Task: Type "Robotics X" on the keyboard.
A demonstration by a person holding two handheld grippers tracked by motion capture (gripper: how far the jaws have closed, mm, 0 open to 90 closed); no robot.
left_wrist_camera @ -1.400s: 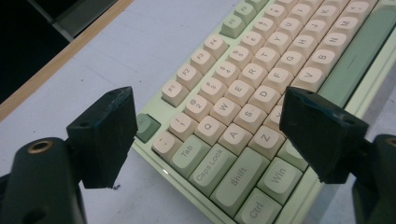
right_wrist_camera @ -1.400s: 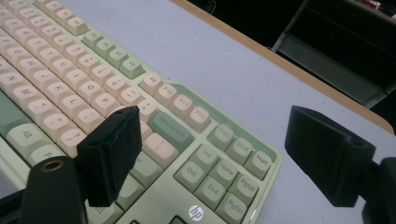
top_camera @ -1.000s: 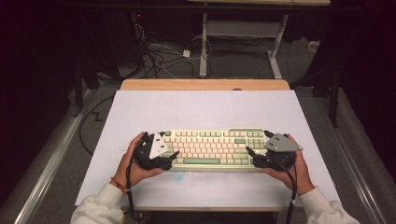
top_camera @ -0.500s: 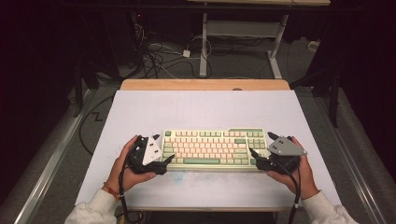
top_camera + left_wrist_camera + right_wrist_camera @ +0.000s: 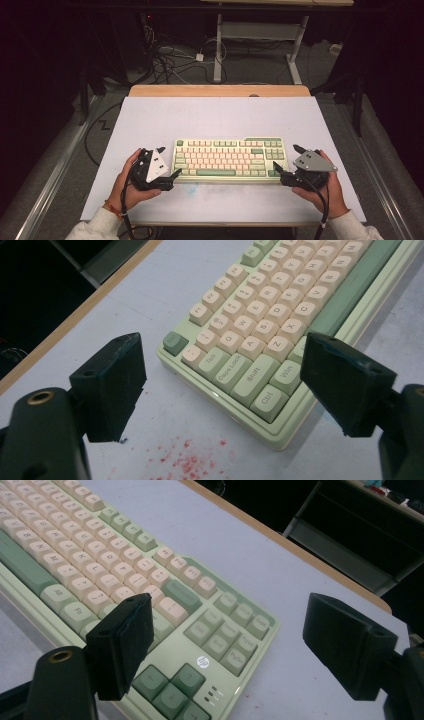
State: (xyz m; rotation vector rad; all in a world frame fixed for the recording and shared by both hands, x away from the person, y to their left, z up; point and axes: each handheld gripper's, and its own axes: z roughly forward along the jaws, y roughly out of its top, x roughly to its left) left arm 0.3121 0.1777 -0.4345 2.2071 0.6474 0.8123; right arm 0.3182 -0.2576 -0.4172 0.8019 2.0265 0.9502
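A pale green plastic keyboard with cream and green keys (image 5: 230,159) lies flat near the front edge of a pale grey-topped desk (image 5: 220,117), its long side facing the person. The left tool (image 5: 170,176) sits just beside the keyboard's left end, and the right tool (image 5: 278,172) just beside its right end. Both are wide open and hold nothing; each hand grips its tool from behind.

Judging by this, the step in hand is lining up to take the keyboard by both ends. The next move calls for bringing each tool's jaws over a short edge and closing evenly, so the board lifts level.

The left gripper view adds the Ctrl, Shift and Tab keys at the near corner, and red specks (image 5: 190,462) scattered on the desk. The right gripper view adds the arrow keys, a small round logo (image 5: 202,662) and tiny indicator lights at the right corner. The high view adds the wooden strip along the desk's far edge (image 5: 220,90) and cables on the floor (image 5: 170,57) behind.
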